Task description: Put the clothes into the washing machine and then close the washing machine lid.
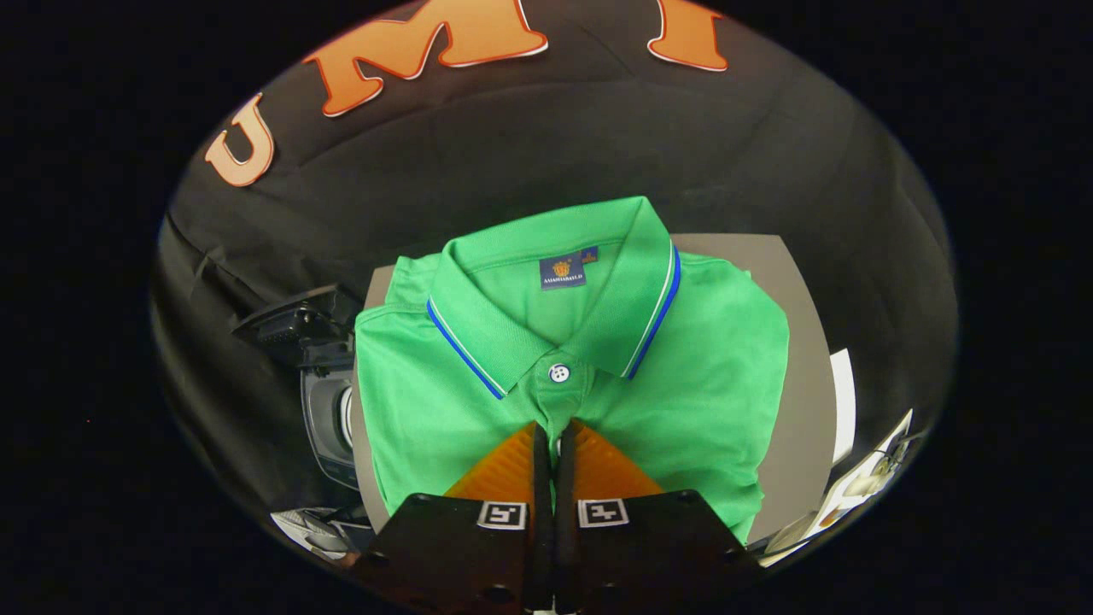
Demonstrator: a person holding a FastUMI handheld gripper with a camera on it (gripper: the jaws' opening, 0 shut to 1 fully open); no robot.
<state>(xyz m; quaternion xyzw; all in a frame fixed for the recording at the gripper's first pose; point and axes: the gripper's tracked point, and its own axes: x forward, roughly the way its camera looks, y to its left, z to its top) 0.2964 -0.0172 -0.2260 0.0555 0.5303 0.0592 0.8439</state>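
Gripper (pixel 553 436): fingers nearly pressed together, thin slit between, tips over shirt placket; grip on cloth cannot be told | green polo shirt (pixel 683 384): folded flat, collar away from fingers, on grey table (pixel 803 342) | bare table strip along shirt's right edge | dark device (pixel 320 376) just past table's left edge.

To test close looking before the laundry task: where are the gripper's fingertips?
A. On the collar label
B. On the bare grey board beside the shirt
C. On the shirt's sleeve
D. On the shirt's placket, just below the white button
D: the gripper has its fingers nearly together on the green shirt at the placket, with the white button just ahead of them; whether cloth is pinched cannot be told.
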